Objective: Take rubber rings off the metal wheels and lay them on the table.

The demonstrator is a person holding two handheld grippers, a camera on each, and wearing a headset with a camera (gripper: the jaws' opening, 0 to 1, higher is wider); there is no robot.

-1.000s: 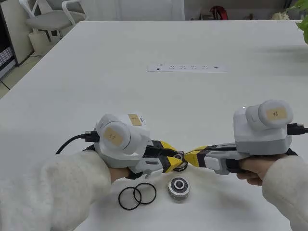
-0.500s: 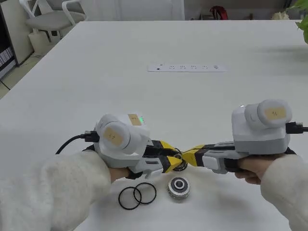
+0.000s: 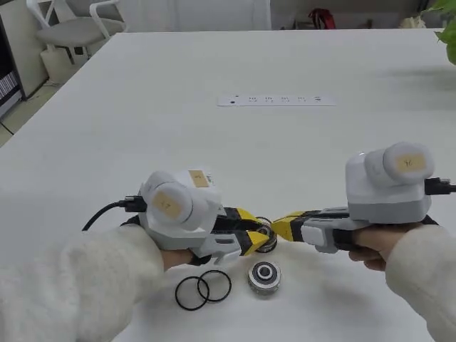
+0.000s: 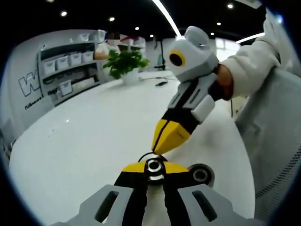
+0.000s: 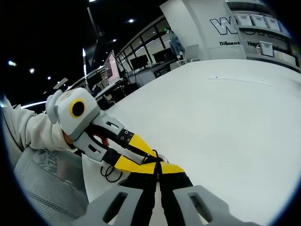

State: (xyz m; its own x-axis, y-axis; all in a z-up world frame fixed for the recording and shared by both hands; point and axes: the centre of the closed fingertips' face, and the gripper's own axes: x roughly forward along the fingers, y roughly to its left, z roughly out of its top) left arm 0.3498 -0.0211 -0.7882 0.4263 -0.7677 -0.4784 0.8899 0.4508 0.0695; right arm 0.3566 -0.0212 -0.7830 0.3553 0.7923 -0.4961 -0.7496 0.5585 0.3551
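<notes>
The small silver metal wheel clamped in the left gripper, just behind the loose silver metal wheel with a black hub on the white counter, is largely covered by the yellow-and-black jaws in the head view. In the left gripper view the loose wheel is partly behind one jaw. The thin black rubber ring at the closed jaws of the right gripper is too fine to tell whether it is pinched. Far beyond the loose wheel, the white power strip has sockets too small to make out. A grey chair and green leaves are cut off by the picture's edges.
</notes>
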